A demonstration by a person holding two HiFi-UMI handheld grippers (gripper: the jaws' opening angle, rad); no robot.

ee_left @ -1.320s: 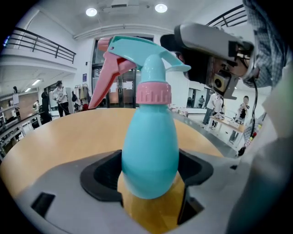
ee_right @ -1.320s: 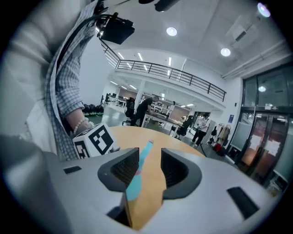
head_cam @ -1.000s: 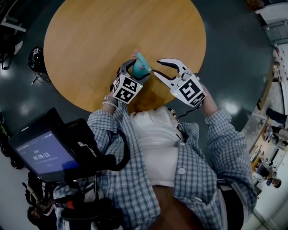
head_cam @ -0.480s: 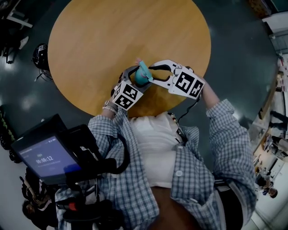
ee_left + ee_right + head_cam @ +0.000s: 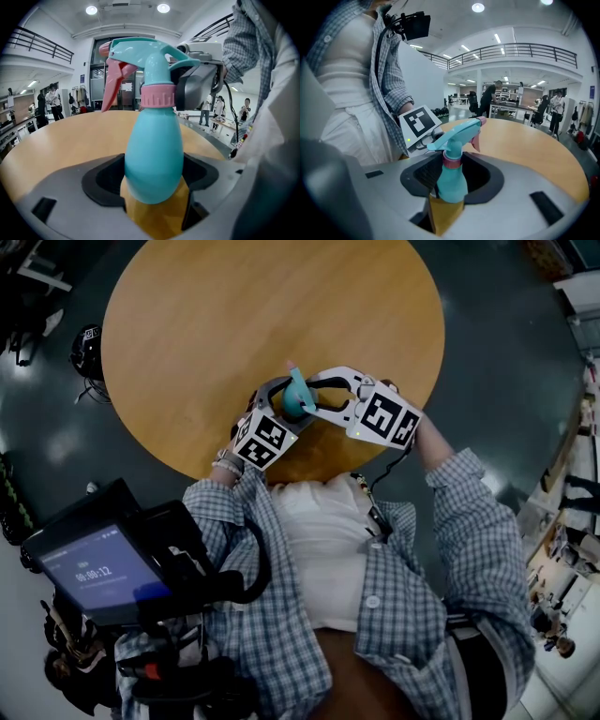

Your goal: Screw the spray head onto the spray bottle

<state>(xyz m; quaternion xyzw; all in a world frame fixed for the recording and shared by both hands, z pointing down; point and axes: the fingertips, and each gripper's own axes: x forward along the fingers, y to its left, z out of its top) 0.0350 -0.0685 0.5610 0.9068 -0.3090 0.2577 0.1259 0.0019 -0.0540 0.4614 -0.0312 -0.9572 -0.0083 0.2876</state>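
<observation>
A teal spray bottle (image 5: 298, 396) stands upright over the near edge of the round wooden table (image 5: 234, 324), its teal spray head (image 5: 145, 61) and pink collar (image 5: 158, 95) on top. My left gripper (image 5: 287, 403) is shut on the bottle's body (image 5: 153, 154). My right gripper (image 5: 315, 393) reaches in from the right at the level of the spray head. Its jaws are closing, with the collar (image 5: 451, 159) and neck between them. A gap still shows on the right side. The trigger (image 5: 112, 84) points away from me.
The person's body and checked sleeves (image 5: 469, 521) sit right behind both grippers. A dark screen on a rig (image 5: 94, 568) is at the lower left. A black object (image 5: 84, 348) lies on the floor left of the table. People stand far off in the hall (image 5: 487, 101).
The right gripper, a hand's width to the right of the bottle a second ago, has swung left and now brackets the spray head. The left gripper and bottle have barely moved.
</observation>
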